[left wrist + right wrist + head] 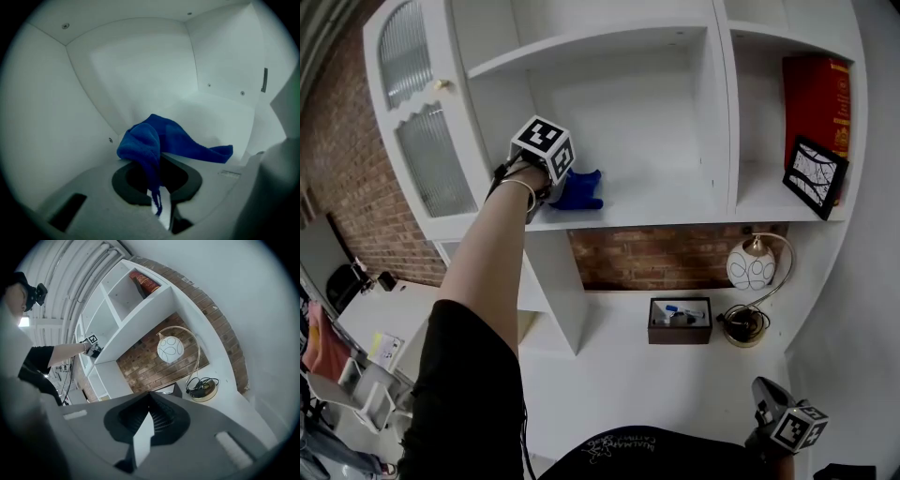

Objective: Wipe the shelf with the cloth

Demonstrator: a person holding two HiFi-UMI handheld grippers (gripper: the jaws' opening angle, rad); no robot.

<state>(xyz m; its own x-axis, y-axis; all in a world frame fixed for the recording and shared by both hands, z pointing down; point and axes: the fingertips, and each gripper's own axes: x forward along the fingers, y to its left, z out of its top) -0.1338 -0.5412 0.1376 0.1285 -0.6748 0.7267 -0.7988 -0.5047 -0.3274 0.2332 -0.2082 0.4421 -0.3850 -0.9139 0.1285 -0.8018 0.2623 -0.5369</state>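
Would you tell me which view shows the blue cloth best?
The left gripper view: the blue cloth fills the centre, pinched by the left gripper, jaws shut. The head view shows it small on the shelf; the right gripper view misses it.

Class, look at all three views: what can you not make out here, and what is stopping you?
Head view: print on the red book is too small to read.
Head view: things in the box on the desk are too small to name.
Head view: ribbed glass in the cabinet door blurs whatever is behind it.
Left gripper view: the cloth covers the shelf under it.
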